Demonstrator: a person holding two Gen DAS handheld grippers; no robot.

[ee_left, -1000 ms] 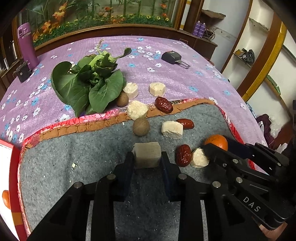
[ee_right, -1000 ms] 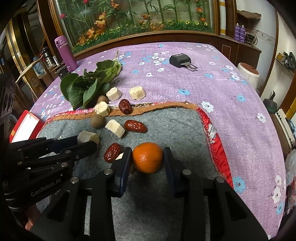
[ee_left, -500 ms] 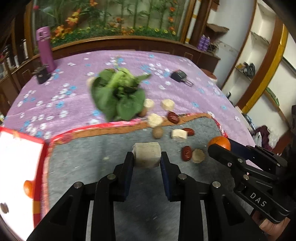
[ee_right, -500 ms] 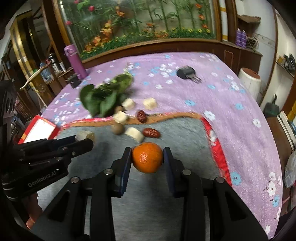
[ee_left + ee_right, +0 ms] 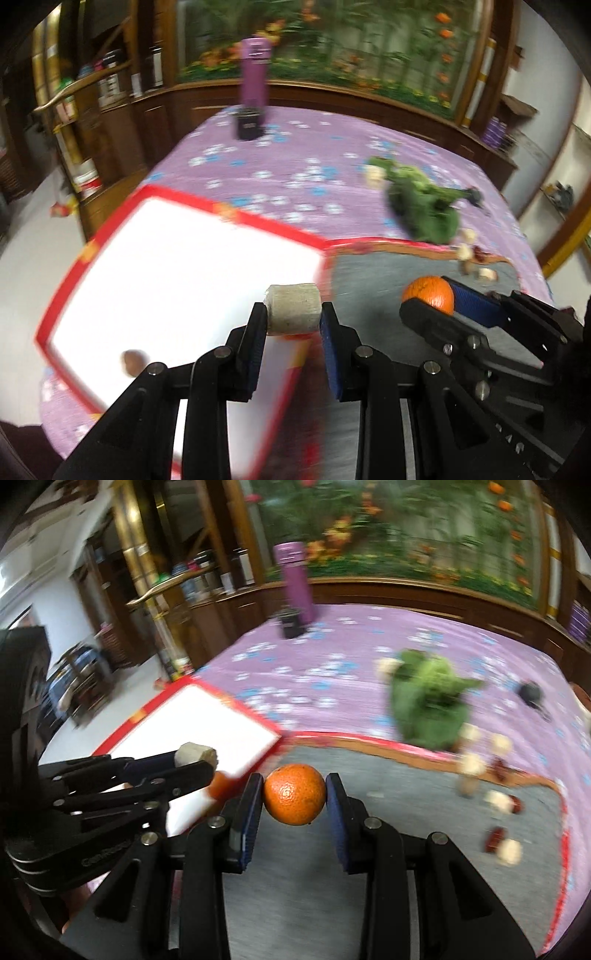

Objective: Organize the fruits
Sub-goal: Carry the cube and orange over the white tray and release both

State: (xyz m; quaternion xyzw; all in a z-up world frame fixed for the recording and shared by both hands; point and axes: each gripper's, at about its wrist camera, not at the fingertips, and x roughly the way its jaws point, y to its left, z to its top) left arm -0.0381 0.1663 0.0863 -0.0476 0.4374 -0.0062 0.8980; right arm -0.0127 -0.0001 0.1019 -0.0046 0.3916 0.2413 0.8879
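**Ana:** Fingers first, left wrist view. The left gripper point(image 5: 293, 325) is clamped on a pale cut chunk point(image 5: 293, 309), one pad on each flat side, so the piece sits level between the tips and clear of any surface.

**Ben:** Why is it held up there?

**Ana:** My guess is that it is being carried to the red-rimmed white tray point(image 5: 110, 225), which fills the view from 9 to 12 o'clock of the chunk. One small brown fruit point(image 5: 133, 362) already lies in it at 8 o'clock. The right gripper point(image 5: 439, 306), at 3 o'clock, grips an orange point(image 5: 428, 297).

**Ben:** And the right wrist view?

**Ana:** There the right gripper point(image 5: 294, 801) pinches that orange point(image 5: 294, 799) across its widest part, centred between the tips, with grey felt mat point(image 5: 406, 794) below. The left gripper point(image 5: 192, 762) with its chunk point(image 5: 195, 756) sits at 9 o'clock, at the tray's point(image 5: 155, 705) near corner.

**Ben:** What remains?

**Ana:** Blurred pale pieces and red dates point(image 5: 496, 805) lie at 3 o'clock on the mat, near leafy greens point(image 5: 428, 705) on the purple-clothed worktop point(image 5: 332, 657). I'd judge both loads are headed for the tray.
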